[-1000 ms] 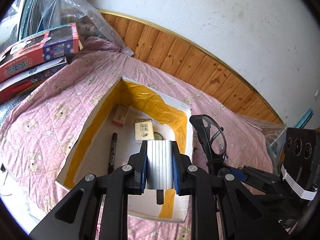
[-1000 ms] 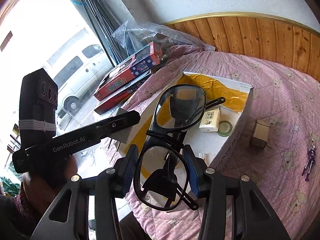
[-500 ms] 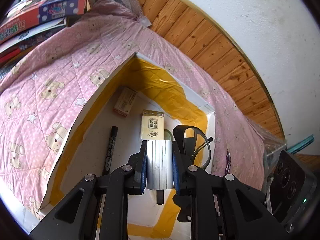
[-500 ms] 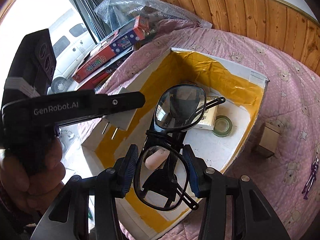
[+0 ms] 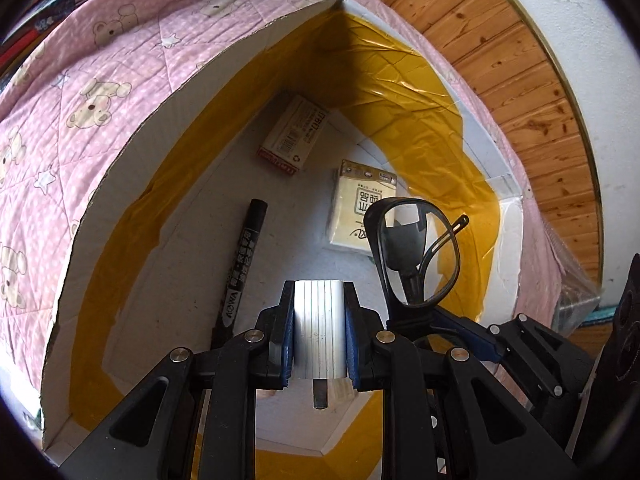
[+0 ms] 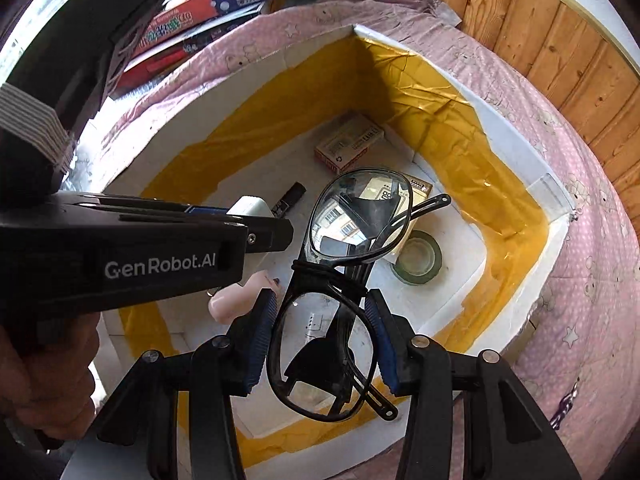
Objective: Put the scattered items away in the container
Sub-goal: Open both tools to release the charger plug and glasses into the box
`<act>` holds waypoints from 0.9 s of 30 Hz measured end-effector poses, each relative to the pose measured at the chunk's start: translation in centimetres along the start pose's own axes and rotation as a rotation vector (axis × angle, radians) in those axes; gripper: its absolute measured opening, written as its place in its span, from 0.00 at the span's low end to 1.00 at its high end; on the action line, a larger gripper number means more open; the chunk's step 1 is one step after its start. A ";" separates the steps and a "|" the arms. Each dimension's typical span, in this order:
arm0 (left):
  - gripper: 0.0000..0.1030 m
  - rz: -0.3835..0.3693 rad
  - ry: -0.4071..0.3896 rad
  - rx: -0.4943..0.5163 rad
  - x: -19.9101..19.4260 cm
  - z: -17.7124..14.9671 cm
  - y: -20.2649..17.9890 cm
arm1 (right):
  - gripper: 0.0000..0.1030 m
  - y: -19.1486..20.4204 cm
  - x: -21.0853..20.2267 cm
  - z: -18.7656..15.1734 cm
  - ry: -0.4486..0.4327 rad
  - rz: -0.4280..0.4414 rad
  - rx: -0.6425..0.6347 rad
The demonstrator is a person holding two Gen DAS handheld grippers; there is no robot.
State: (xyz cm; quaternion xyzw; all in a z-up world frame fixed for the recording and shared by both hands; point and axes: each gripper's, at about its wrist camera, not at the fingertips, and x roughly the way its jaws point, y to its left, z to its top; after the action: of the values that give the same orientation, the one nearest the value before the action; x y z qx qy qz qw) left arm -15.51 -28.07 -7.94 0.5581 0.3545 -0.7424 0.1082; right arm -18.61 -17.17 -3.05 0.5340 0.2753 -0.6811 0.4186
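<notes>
**Lowering both loads into the box**

Dropping both grippers from above the rim to inside the foam box (image 5: 200, 92) over the last second; yellow-taped walls now fill both views. Left gripper (image 5: 319, 334) clamped on a white plug adapter (image 5: 319, 328), prongs down. Right gripper (image 6: 325, 350) clamped on black folded glasses (image 6: 340, 280) at the lower lens. Marker (image 5: 242, 268), tissue pack (image 5: 362, 210), small carton (image 5: 294, 136) and tape roll (image 6: 418, 258) already lie on the floor. My read: release is next. Box sits on a pink bear-print quilt (image 5: 80, 80); wood panelling (image 5: 520, 92) and white wall behind.
</notes>
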 end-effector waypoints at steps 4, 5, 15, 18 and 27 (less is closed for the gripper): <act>0.21 0.008 0.028 -0.007 1.2 0.3 -0.2 | 0.46 -0.4 1.5 0.7 0.074 -0.013 -0.038; 0.21 0.015 0.033 -0.004 1.4 0.3 -0.3 | 0.46 -0.4 1.9 0.8 0.088 -0.011 -0.045; 0.43 0.063 0.061 0.007 1.6 0.1 -0.4 | 0.48 -0.7 1.2 0.0 0.058 -0.016 -0.018; 0.43 0.075 0.038 0.021 0.7 -0.1 -0.5 | 0.48 -1.0 -0.1 -0.4 0.017 -0.003 0.011; 0.43 0.135 -0.015 0.111 -1.4 -2.2 -1.5 | 0.48 -1.4 -3.0 -2.2 -0.061 0.076 0.102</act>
State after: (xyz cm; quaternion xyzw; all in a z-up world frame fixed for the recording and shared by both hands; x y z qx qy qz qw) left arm -14.23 -25.91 -6.34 0.5803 0.2734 -0.7561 0.1298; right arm -18.51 -13.80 -0.92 0.5437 0.2069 -0.6938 0.4245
